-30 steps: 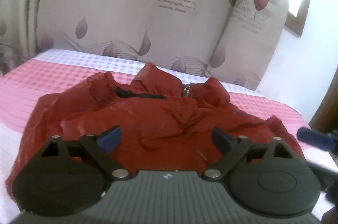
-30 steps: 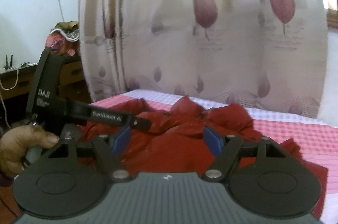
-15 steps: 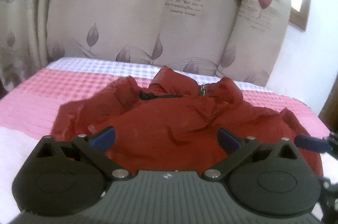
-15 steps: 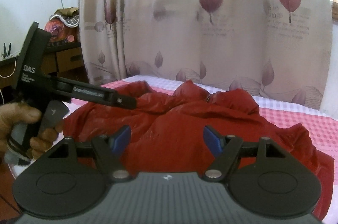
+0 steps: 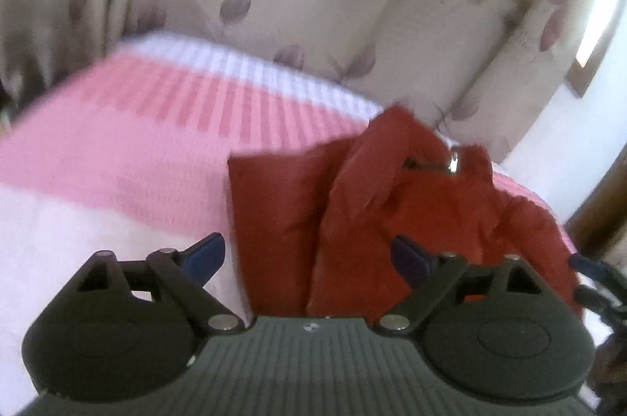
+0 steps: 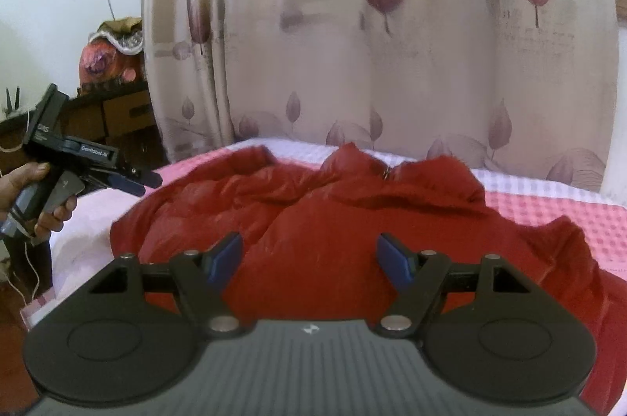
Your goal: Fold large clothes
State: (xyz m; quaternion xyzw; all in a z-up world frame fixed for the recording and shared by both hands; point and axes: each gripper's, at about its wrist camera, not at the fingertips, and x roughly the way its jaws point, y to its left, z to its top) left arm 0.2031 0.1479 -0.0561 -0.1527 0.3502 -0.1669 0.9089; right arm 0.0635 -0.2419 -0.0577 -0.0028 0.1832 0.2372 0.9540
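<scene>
Trouble is brewing: the red jacket (image 6: 352,220) is lying crumpled across centre frame on the pink checked bedspread (image 6: 556,216), both grippers hovering empty. Left gripper (image 5: 307,257), its jaws just closing slightly yet wide apart over the sleeve edge, and right gripper (image 6: 309,259), likewise gaping, are risking pinching slippery bunched layers and folding crooked.

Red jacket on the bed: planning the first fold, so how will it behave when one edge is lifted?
The red jacket will likely drape limply; it lies crumpled. Its sheen suggests slippery fabric. Puffy folds hint it's light for its size.

One red jacket (image 6: 352,220) lies on one bed (image 6: 548,212). Two grippers show: the left gripper (image 5: 309,257) and the right gripper (image 6: 309,257). One hand (image 6: 27,188) appears at nine o'clock. One curtain (image 6: 392,43) hangs at twelve o'clock.
</scene>
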